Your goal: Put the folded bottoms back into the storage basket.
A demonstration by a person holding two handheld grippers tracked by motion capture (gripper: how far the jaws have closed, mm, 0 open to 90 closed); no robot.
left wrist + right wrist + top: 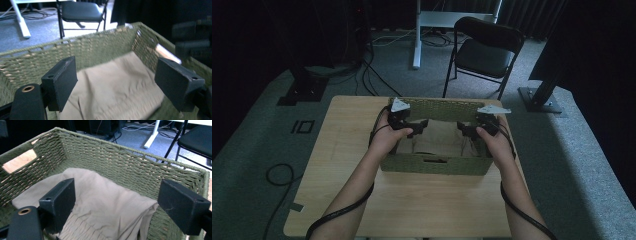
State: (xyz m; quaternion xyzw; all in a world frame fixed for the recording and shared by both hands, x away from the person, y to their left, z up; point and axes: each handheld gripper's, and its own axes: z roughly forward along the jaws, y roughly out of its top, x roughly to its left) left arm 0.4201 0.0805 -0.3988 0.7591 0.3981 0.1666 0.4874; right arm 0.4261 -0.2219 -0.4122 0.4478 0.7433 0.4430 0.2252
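At centre frame, the left gripper and right gripper are hovering, jaws spread and empty, over beige cloth lying inside the green woven basket.

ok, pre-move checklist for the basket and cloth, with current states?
1. Left gripper open, nothing between its fingers: ok.
2. Right gripper open, holding nothing: ok.
3. Beige cloth lies inside the woven basket, none over the rim: ok.
4. Both grippers sit above the basket opening, one near each end, in the high view: ok.
5. Basket stands fully on the table, away from the edges: ok.
6. Cloth neatly folded: not ok, it lies rumpled with a gathered section near the right gripper.
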